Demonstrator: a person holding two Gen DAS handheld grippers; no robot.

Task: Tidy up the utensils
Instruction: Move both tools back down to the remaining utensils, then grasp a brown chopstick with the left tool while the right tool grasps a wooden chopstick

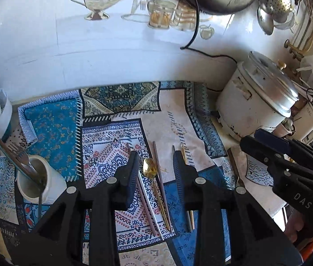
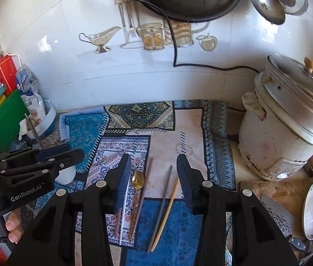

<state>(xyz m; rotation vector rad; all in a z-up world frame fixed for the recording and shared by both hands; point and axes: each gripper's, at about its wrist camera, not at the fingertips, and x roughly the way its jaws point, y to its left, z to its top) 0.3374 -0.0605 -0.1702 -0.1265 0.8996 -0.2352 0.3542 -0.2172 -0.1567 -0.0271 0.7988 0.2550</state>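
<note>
A dented white metal rice cooker (image 2: 282, 128) stands at the right edge of a patterned blue patchwork mat (image 2: 167, 228). On the mat lie a glossy gold spoon (image 2: 137, 180) and slim grey and wooden chopsticks (image 2: 164, 208), just apart. Left gripper (image 1: 156, 166) and right gripper (image 2: 154, 173) hover over them, jaws parted and empty.

My right gripper (image 2: 154, 175) hangs over the patterned cloth (image 2: 178, 128) on the surface, jaws parted with nothing pressed between them. Below them lie a gold spoon (image 2: 137, 180), a brown chopstick (image 2: 144, 190), a grey chopstick (image 2: 163, 201) and a tan chopstick (image 2: 167, 208), all loose on the cloth. My left gripper (image 2: 67, 155) sits at the left edge, and a white rice cooker (image 2: 278, 137) stands at the right.
</note>
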